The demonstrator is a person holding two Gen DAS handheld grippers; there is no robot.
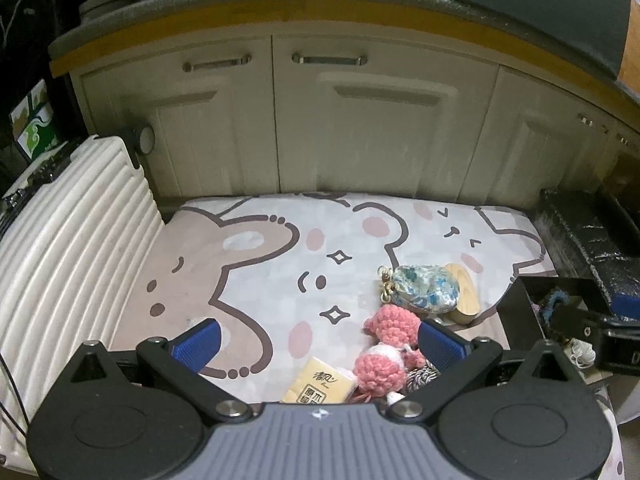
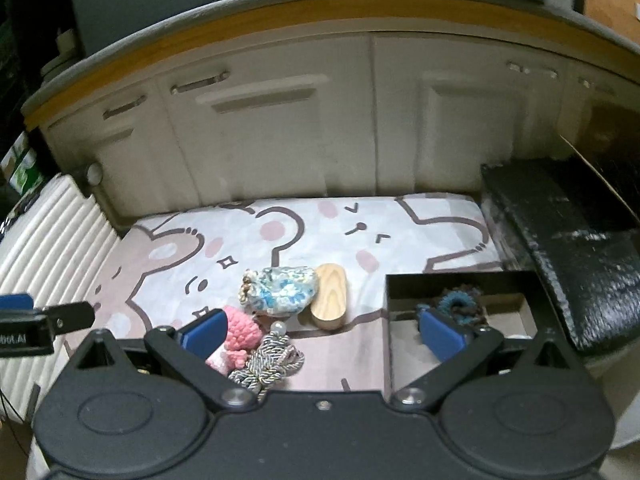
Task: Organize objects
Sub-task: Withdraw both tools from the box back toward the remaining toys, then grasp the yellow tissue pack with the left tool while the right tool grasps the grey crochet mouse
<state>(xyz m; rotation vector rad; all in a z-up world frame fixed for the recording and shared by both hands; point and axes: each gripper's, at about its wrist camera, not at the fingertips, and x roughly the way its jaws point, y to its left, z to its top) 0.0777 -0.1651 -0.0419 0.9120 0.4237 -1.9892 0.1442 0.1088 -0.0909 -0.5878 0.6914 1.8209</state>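
Observation:
A pile of small things lies on a cartoon-bear mat (image 1: 256, 280): a blue floral pouch (image 1: 426, 290), an oval wooden box (image 1: 464, 294), pink crochet toys (image 1: 390, 344), a grey twisted cord (image 1: 422, 378) and a yellow tissue pack (image 1: 318, 386). My left gripper (image 1: 318, 342) is open above the mat, its right finger next to the pink toys. My right gripper (image 2: 320, 334) is open and empty, over the pouch (image 2: 280, 290), the cord (image 2: 272, 364) and the edge of a black box (image 2: 456, 280). The black box holds a blue-grey scrunchie (image 2: 458, 304).
White cabinet doors (image 1: 360, 128) stand behind the mat. A ribbed white suitcase (image 1: 68, 248) lies to the left. A black padded block (image 2: 568, 240) sits to the right, behind the black box (image 1: 520, 312).

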